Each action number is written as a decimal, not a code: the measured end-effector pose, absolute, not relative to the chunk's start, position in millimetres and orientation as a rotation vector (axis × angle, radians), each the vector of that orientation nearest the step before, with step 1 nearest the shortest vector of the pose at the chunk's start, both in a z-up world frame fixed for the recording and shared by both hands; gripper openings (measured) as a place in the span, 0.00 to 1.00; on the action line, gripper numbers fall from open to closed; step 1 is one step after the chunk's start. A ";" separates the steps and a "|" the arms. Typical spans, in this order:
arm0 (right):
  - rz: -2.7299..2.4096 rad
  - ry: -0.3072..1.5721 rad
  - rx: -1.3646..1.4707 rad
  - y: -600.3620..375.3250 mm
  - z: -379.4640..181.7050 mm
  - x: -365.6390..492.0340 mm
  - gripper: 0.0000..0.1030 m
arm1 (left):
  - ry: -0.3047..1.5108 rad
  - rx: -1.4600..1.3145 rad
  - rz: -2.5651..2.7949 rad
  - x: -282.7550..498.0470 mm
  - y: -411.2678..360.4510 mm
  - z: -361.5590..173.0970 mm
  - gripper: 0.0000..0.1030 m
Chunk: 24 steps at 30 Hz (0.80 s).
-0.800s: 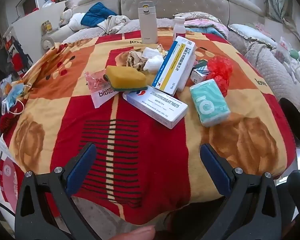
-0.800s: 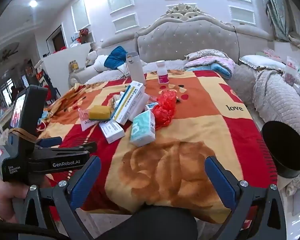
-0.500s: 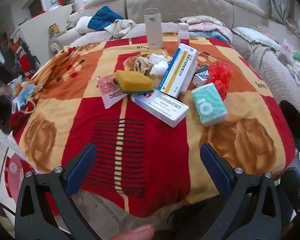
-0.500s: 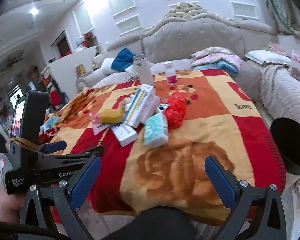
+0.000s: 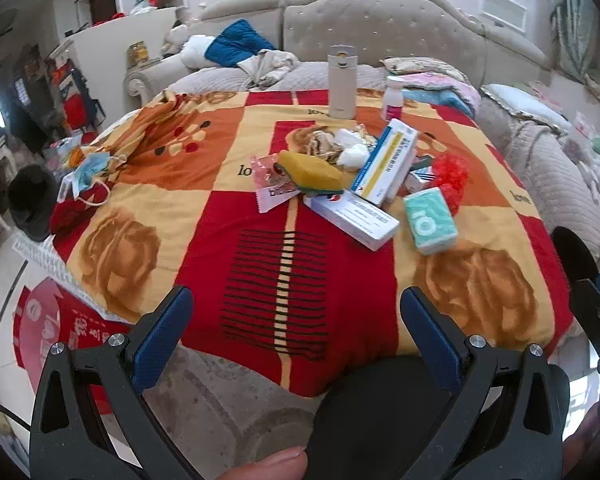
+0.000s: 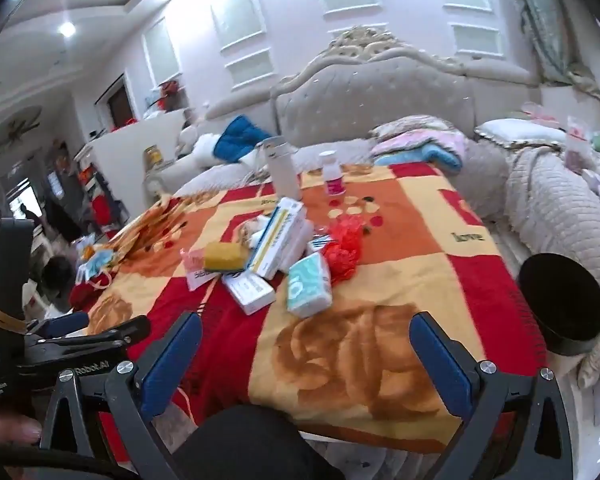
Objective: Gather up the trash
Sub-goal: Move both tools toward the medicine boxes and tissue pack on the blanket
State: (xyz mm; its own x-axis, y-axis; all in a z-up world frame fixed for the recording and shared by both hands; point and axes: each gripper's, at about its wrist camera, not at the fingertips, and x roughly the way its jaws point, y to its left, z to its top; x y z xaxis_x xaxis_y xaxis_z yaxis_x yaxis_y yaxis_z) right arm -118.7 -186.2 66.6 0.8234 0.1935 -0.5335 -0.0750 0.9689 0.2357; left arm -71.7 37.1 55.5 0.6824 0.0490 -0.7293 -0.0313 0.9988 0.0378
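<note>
The trash, a heap of crumpled white tissues [image 5: 350,148], a pink torn wrapper [image 5: 270,184], white cardboard medicine boxes [image 5: 352,218] and a red mesh wad [image 5: 454,172], sits mid-blanket at twelve o'clock. Since a moment ago both views have pulled back and risen; the heap looks farther off. The left gripper [image 5: 296,332] and right gripper [image 6: 306,356] gape empty. Collection seems not yet begun; the black round bin [image 6: 562,304] waits at three o'clock.

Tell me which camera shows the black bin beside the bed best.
The right wrist view: the black bin shows whole there, its round rim and side wall clear at the blanket's right edge. The left wrist view catches only a dark sliver of it at the frame's right margin.
</note>
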 end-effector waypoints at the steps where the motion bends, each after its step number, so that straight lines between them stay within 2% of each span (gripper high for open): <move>1: 0.128 0.583 0.219 -188.6 67.6 -123.9 1.00 | 0.810 0.024 0.038 -73.1 37.5 57.5 1.00; 12: 0.011 0.551 0.182 -198.4 83.3 -152.8 1.00 | 0.794 -0.025 -0.053 -74.9 40.8 51.7 1.00; 24: -0.006 0.636 0.180 -205.0 54.2 -133.4 1.00 | 0.853 -0.015 -0.026 -45.7 38.6 20.7 1.00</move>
